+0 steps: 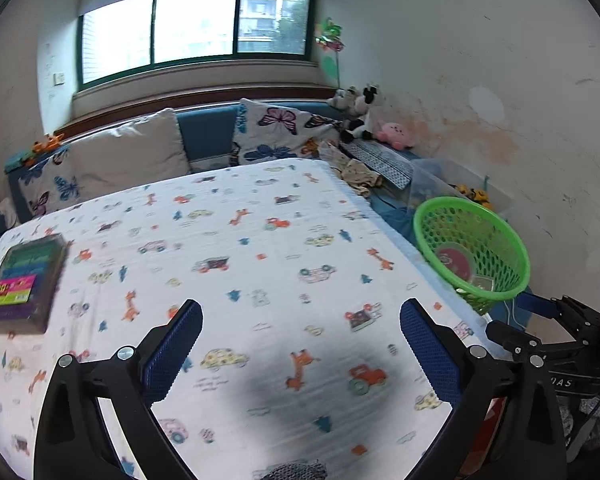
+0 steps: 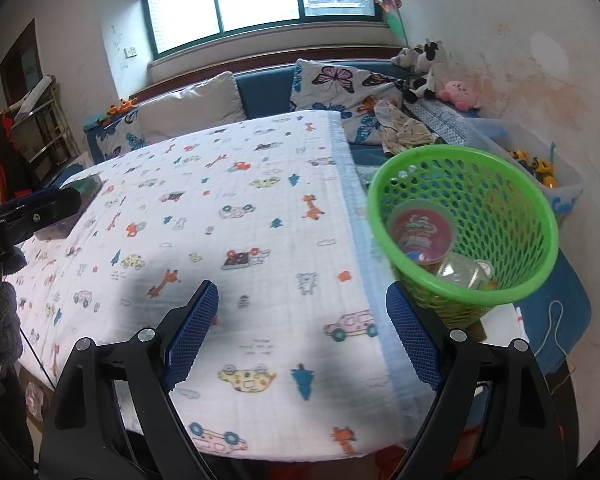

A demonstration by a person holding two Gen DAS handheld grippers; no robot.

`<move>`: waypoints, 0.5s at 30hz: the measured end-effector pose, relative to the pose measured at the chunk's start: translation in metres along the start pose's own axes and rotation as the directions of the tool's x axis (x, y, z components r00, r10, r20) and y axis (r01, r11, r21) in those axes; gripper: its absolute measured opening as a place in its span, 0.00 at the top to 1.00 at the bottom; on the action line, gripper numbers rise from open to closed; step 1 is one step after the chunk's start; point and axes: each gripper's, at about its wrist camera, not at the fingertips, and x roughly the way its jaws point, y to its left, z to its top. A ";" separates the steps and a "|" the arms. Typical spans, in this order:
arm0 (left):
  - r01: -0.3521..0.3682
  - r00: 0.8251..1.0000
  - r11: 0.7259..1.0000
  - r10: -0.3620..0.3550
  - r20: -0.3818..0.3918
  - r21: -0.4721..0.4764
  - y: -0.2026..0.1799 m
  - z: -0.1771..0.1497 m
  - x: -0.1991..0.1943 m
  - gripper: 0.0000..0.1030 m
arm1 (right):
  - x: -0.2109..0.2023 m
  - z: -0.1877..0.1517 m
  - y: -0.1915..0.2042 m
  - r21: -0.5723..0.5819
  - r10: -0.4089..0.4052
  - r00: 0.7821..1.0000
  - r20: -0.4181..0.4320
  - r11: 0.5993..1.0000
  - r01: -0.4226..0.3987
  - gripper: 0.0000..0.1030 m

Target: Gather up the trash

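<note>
A green mesh basket (image 1: 496,240) (image 2: 512,216) stands just past the table's right edge. It holds a red round lid (image 2: 420,228) (image 1: 454,260) and a clear plastic container (image 2: 460,272). My left gripper (image 1: 302,320) hovers open over the patterned tablecloth (image 1: 260,240) with nothing between its blue pads. My right gripper (image 2: 302,296) is open too and empty, over the cloth's right edge, its right finger close to the basket's near wall. Each gripper shows at the edge of the other's view: the right gripper (image 1: 516,316) and the left gripper (image 2: 52,204).
A dark box with a colourful label (image 1: 24,280) (image 2: 80,188) lies on the table's left side. Behind the table is a blue sofa with butterfly cushions (image 1: 276,132) and plush toys (image 1: 360,112). A clear bin of toys (image 2: 540,168) sits beyond the basket.
</note>
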 end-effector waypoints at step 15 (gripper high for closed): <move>-0.103 0.995 0.994 0.103 0.011 -0.027 0.027 -0.032 -0.017 0.07 | 0.002 -0.007 0.021 -0.004 0.018 1.000 -0.004 1.000 -0.018 0.09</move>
